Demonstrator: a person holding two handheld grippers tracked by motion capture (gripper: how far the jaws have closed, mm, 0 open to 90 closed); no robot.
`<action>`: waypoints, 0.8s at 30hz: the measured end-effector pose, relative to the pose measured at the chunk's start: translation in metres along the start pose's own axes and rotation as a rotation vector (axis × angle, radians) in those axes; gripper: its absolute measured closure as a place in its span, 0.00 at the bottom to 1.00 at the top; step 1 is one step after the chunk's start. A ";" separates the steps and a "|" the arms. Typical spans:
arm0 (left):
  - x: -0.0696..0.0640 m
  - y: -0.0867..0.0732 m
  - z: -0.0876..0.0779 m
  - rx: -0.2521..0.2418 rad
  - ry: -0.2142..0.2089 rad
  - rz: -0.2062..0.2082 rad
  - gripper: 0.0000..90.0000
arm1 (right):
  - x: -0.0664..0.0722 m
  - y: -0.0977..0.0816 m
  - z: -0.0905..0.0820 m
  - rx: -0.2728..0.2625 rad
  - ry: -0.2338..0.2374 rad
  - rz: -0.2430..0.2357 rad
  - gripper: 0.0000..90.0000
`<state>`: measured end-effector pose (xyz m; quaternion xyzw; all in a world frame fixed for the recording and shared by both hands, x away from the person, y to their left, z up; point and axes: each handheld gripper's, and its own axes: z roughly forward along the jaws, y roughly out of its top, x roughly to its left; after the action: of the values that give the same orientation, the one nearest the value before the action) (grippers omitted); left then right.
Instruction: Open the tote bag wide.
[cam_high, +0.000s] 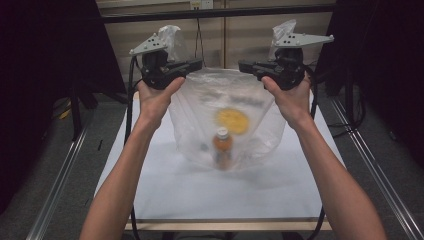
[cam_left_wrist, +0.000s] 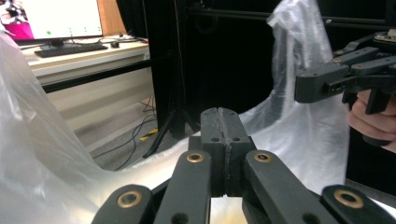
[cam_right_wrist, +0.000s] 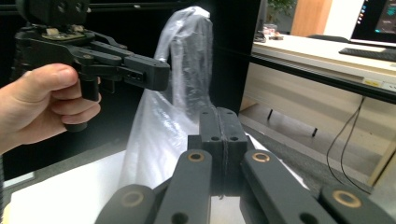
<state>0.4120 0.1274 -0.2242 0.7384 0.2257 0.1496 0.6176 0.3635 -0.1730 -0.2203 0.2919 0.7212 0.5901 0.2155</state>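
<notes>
1. Nearest to us, our two forearms are reaching up from the bottom edge of the high view, over the white table top (cam_high: 165, 190).
2. Further out, our left hand (cam_high: 154, 100) is gripping the handle of the left gripper (cam_high: 197, 64), and our right hand (cam_high: 291, 97) is gripping the handle of the right gripper (cam_high: 243, 65); both tools are raised above the table, their tips pointing toward each other.
3. Between them we are holding up a clear plastic bag (cam_high: 225, 125), its upper edge stretched from one gripper to the other and its rounded bottom sitting low over the table.
4. Inside the bag, an orange bottle with a white cap (cam_high: 222, 149) is standing upright near the bottom, with a blurred yellow round patch (cam_high: 232, 121) just above it; we cannot tell what that patch is.
5. In the left gripper view, the jaws are pressed together and bag film is spreading from under them, so they are pinching the bag; the other gripper (cam_left_wrist: 322, 84) is showing at the right.
6. In the right gripper view, the jaws are likewise pressed together on the film, with a bag handle (cam_right_wrist: 187, 56) rising behind them.
7. Farthest off, a desk with a monitor (cam_left_wrist: 60, 18) is standing in the room.
</notes>
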 end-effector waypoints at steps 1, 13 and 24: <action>0.002 0.000 0.003 0.006 0.001 -0.003 1.00 | -0.001 0.000 0.002 0.006 -0.007 0.006 1.00; 0.004 -0.023 0.022 0.091 -0.027 -0.002 1.00 | -0.013 -0.018 0.015 0.030 -0.033 0.069 1.00; 0.006 -0.050 0.021 0.152 -0.055 0.006 1.00 | -0.019 -0.045 0.020 0.046 0.009 0.097 1.00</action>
<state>0.4204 0.1192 -0.2778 0.7876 0.2173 0.1136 0.5652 0.3827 -0.1776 -0.2692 0.3286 0.7207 0.5843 0.1766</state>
